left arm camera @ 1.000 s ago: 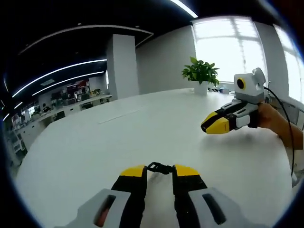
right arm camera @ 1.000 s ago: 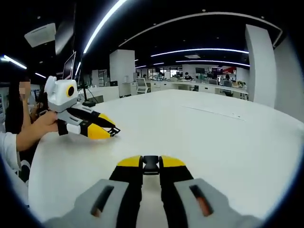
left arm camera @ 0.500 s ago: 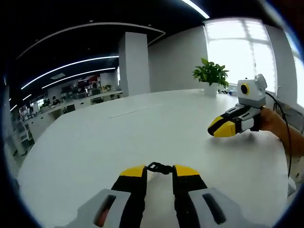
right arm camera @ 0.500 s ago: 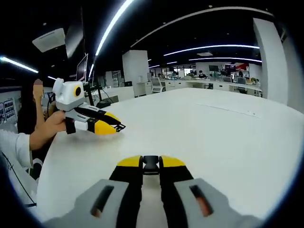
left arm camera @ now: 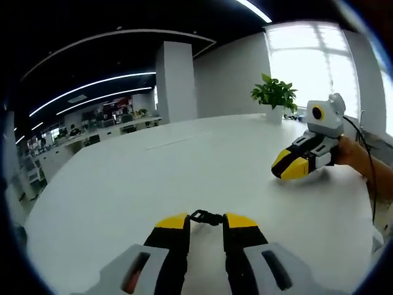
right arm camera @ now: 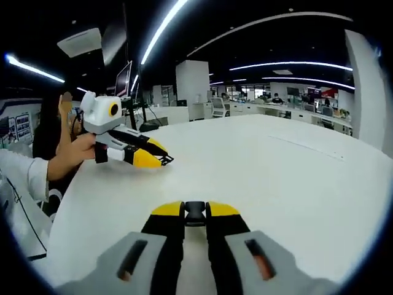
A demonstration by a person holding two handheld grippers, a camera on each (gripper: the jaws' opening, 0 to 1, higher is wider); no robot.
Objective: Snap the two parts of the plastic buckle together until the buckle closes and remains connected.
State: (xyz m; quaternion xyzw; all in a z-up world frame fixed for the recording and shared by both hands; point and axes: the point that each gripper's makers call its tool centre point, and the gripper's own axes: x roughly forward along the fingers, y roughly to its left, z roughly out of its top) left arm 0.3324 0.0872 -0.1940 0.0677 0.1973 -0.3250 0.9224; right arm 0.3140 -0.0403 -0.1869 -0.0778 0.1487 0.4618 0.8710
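Both grippers are up off the white table, each carrying half of the buckle. The left gripper has its jaws clamped on the black pronged buckle half, which pokes out between and just past the yellow tips. The right gripper is likewise pinched on the boxy black buckle half, held right between its tips. The two halves are well apart, nothing mated yet. Each gripper shows in the other's view, off to the side and ahead, with a person's hand behind it. A potted plant sits far beyond the left gripper.

Risks, judging from here: both grips are narrow tip pinches, so pushing the halves together off-axis could twist a half in the jaws or pop it out onto the table. If prongs and socket aren't lined up, they'd jam rather than click. A partial push may look closed but pull apart.
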